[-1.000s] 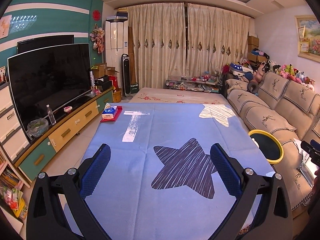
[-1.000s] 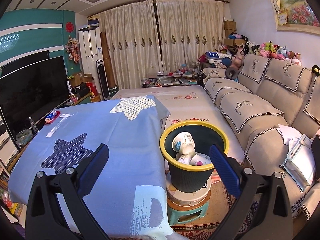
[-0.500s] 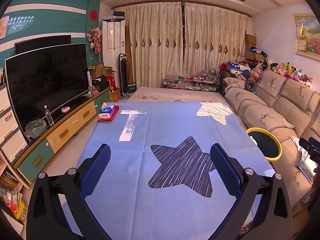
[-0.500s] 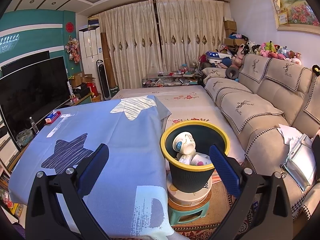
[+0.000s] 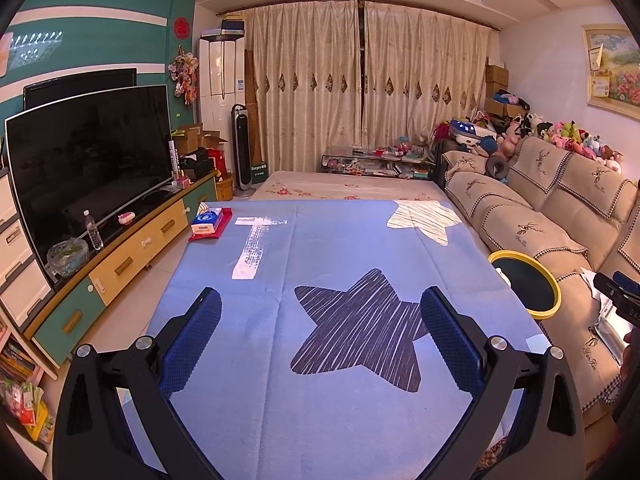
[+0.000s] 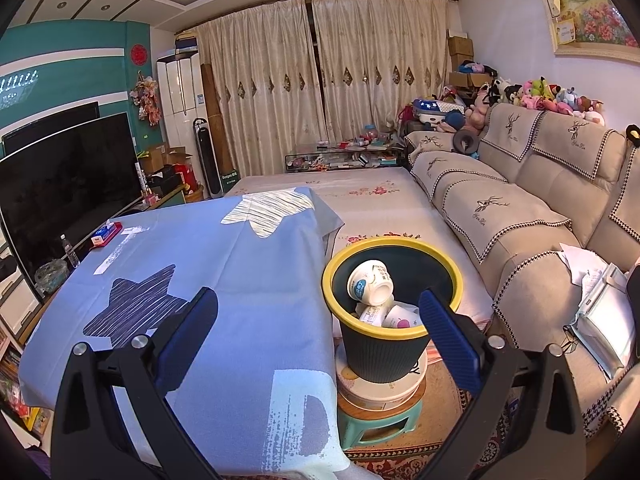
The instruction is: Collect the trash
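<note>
Both hand-held grippers, left [image 5: 320,334] and right [image 6: 318,330], gape wide, empty. Cups [image 6: 370,282] fill the bin [image 6: 394,338] ahead of the right one; desk [image 5: 340,240] clear: collection appears finished.

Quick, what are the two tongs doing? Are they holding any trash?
Left tongs: open, holding nothing, above the blue cloth.
Right tongs: open, holding nothing, near the trash bin.

The desk [image 5: 340,248] wears soft blue cloth, matt. The bin [image 6: 380,356] at lower middle is ribbed dark plastic with a smooth yellow rim. Each claw has bumpy blue pads [image 5: 192,340] on matt black plastic. The sofa [image 6: 520,216] at right is cloth.
</note>
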A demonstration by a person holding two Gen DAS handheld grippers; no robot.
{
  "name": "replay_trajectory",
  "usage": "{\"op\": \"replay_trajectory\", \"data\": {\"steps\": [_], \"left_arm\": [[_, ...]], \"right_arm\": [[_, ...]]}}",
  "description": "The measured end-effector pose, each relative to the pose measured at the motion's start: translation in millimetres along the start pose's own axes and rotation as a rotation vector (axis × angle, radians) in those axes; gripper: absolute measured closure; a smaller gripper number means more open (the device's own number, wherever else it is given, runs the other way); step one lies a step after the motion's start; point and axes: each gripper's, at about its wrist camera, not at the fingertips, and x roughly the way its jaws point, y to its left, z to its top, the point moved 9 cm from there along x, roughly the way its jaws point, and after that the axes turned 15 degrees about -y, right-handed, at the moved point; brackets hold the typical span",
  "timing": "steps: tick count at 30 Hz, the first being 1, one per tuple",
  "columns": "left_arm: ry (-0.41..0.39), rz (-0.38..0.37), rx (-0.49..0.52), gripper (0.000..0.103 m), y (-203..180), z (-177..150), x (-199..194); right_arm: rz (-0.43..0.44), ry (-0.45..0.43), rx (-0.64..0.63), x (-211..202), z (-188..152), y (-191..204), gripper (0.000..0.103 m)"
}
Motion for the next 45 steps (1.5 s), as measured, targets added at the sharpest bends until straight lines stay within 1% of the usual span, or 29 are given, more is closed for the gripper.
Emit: {"op": "replay_trajectory", "data": {"steps": [14,45], "left_arm": [[0.017,-0.011,0.001,0.005,-2.3,-5.6,4.0],[0.028,-0.026,-0.002,0.005,-7.2,-11.1,6.7]], "right_arm": [[0.003,0.004,0.001,1.4,-2.5,1.2,0.007],[0.003,0.006,0.003,1.0,-1.0,1.7,0.007]]}}
